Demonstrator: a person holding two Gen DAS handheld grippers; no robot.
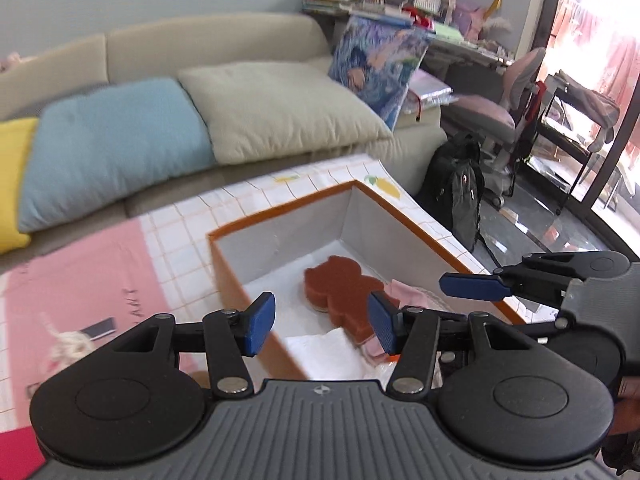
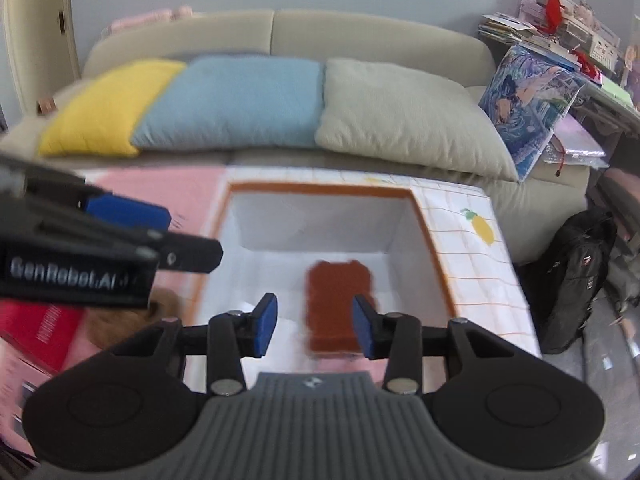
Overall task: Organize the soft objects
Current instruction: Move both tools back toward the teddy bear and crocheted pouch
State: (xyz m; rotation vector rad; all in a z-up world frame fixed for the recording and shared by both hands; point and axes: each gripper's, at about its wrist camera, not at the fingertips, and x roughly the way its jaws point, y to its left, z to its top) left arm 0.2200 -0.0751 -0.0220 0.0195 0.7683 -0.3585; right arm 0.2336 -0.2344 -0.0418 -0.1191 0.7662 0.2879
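We take the orange-rimmed box point(image 1: 280, 216) as our landmark. It stands open on the tabletop point(image 1: 180, 216), which carries a checked cloth with a pink part on the left side of the box. Inside the box, on its pale floor, lies a brown sponge point(image 1: 340, 292) with a lobed outline; in the right wrist view the same sponge point(image 2: 340, 304) appears as a blurred brown block near the front of the box. Just beside the sponge, toward the near right corner of the box, we see a pink soft piece point(image 1: 404, 290), and a white folded piece point(image 1: 320, 350) lies near the front wall.

The left tool point(image 1: 322, 322) is above the near edge of the box, its blue pads apart and nothing pressed between them, so it is released. The right tool point(image 2: 314, 326) is above the front part of the box, also with its pads apart; the sponge is seen through the gap but lies lower, on the floor of the box, and is not gripped.

Behind the box stands a beige sofa point(image 2: 280, 28) with a yellow cushion point(image 2: 108, 108), a blue cushion point(image 2: 236, 100) and a grey-green cushion point(image 2: 400, 116). To the right of the box, on the floor, a black backpack point(image 2: 576, 280) leans.
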